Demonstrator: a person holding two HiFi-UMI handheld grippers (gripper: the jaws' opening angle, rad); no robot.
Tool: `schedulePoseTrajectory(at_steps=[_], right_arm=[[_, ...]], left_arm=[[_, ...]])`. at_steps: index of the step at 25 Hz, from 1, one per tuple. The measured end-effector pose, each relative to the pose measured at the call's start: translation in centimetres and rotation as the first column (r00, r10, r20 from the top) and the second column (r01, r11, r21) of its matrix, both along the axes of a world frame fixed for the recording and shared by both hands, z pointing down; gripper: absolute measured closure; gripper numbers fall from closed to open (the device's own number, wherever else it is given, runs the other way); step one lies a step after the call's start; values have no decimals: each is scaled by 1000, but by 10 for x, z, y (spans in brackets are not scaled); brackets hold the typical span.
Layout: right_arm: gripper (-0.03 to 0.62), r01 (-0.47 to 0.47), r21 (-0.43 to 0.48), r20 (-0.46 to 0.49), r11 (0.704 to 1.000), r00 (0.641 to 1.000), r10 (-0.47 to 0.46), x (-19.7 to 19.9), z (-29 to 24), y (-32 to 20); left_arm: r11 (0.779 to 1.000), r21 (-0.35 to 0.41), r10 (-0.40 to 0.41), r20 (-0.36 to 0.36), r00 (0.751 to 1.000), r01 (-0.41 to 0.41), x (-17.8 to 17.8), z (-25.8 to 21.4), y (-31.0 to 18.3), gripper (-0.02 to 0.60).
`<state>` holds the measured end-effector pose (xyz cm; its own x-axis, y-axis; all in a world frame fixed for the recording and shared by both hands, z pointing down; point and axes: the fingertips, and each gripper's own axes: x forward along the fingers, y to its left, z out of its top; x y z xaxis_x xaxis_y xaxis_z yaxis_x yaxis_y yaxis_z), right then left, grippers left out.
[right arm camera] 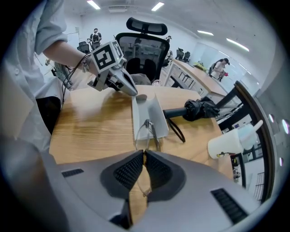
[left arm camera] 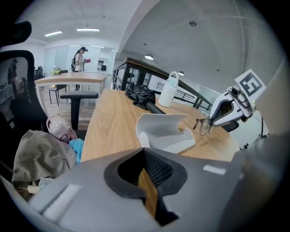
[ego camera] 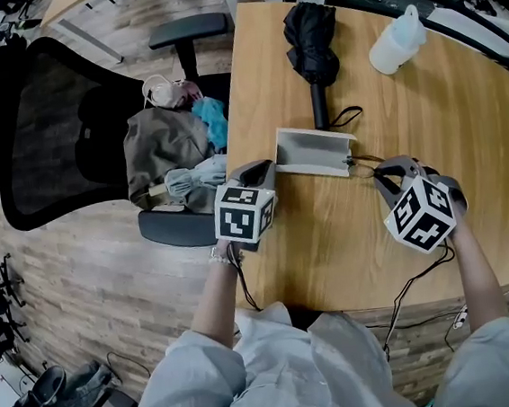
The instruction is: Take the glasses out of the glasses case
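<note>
The grey glasses case (ego camera: 307,147) lies open on the wooden table (ego camera: 331,244). My right gripper (ego camera: 385,173) is shut on the thin metal frame of the glasses (ego camera: 365,161), just right of the case. In the right gripper view the glasses (right arm camera: 144,131) hang from the pads (right arm camera: 129,170) in front of the case (right arm camera: 156,115). My left gripper (ego camera: 264,168) rests at the case's left end. Its jaws look shut with nothing between them, and the case (left arm camera: 165,129) lies ahead of them. The left gripper view also shows the right gripper (left arm camera: 213,118) holding the glasses (left arm camera: 204,127).
A folded black umbrella (ego camera: 312,43) lies behind the case, its strap near the case's far rim. A white bottle (ego camera: 396,41) stands at the back right. A black office chair (ego camera: 47,120) piled with clothes (ego camera: 171,143) stands at the table's left edge.
</note>
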<state>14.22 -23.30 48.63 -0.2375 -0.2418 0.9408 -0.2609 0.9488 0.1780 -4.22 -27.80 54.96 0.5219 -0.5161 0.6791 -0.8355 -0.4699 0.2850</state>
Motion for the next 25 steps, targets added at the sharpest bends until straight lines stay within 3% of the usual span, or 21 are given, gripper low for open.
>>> schedulePoseTrajectory(at_steps=[10,19,25], right_arm=[[572,-21,-37,48,999,999,23,30,21,-2],[572,34,-92,67,995,997,-28,32,36,-5],[572,43,-82,72,996,997,-37,33,41,-12]], left_arm=[[1000,-2,-7,3,1000,7,-1,0,-1,577],[1000,-4,-3,5,1000,3,-1,-2,0,577],[1000,0,-2,4,1000,2,0,-1,0,577]])
